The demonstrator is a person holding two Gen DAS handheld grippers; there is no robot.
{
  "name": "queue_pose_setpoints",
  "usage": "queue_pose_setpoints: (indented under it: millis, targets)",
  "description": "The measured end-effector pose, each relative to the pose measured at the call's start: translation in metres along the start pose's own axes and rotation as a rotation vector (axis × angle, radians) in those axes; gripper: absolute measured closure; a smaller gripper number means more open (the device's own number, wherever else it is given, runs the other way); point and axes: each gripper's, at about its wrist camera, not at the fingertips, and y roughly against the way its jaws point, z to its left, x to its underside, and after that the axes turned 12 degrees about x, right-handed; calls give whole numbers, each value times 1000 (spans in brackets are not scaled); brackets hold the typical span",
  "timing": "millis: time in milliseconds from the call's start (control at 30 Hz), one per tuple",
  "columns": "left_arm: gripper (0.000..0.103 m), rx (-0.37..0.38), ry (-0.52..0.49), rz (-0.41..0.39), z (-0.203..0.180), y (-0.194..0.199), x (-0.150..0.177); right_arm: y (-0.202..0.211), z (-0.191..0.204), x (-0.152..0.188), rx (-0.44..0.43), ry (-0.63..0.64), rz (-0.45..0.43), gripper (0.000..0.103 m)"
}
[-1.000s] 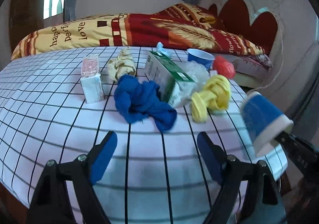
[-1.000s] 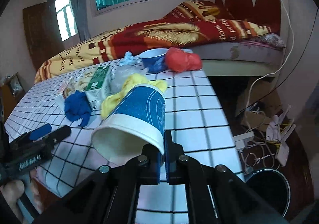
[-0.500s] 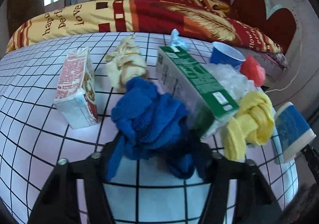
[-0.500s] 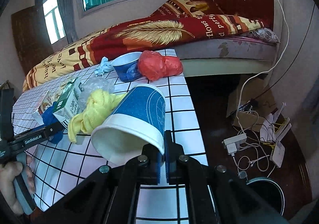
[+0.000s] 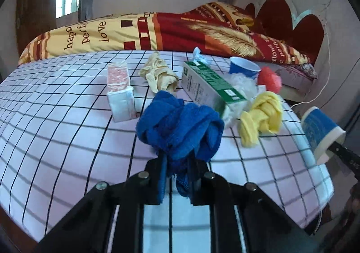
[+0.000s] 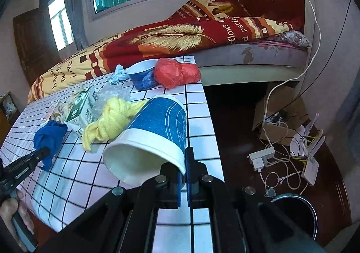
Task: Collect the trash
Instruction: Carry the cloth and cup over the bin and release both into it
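Note:
My left gripper has its jaws closing tight on the knotted blue cloth, whose tail hangs between the pads just above the checked table. In the right wrist view the same cloth sits at the left gripper's tip, held by a hand. My right gripper is shut on the rim of a blue-and-white paper cup, held on its side over the table's right edge. That cup also shows at the right of the left wrist view.
On the table lie a yellow knotted cloth, a green carton, a small milk carton, a beige cloth, a second blue cup and a red bag. A dark bin stands on the floor among cables.
My left gripper went forward around the blue cloth, shut on it and drew back with it. The right gripper carried the cup rightward, bringing more floor and bin into view.

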Motion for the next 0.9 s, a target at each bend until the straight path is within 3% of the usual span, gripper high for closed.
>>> queue_pose_setpoints:
  millis: [400,900]
  targets:
    - [87,68,-77,-23,-50,42,16,50,-9,21,-4,-10,-25,100]
    - [87,199,-211,-1,-135,44,31,94,-84,45,78,-94,-28,100]
